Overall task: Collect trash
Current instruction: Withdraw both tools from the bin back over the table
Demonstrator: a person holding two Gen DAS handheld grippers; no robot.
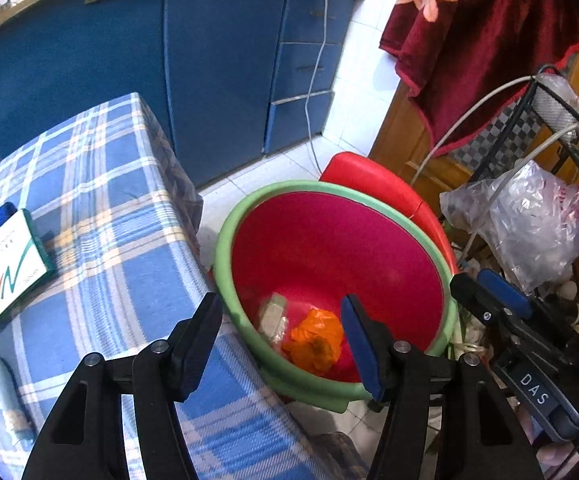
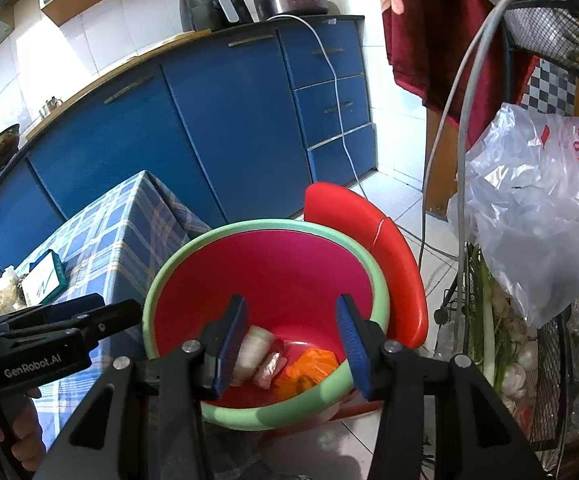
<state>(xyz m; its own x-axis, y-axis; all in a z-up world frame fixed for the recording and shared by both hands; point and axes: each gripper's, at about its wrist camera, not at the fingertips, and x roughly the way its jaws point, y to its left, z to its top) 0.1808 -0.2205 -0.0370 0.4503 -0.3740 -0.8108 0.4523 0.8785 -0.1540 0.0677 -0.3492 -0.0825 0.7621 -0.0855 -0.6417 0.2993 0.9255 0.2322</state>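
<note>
Trash (image 2: 267,366) in basin (image 2: 177,276), long axis up-right.

Glossy plastic basin (image 1: 225,240), cloth table cover (image 1: 101,184).

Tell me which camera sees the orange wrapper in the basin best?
The left wrist view: the orange wrapper lies in the open between the fingers. In the right wrist view it sits low in the basin, partly hidden by the near rim.

Both wrist views angled down, close over shared red basin (image 1: 329,248)
</note>
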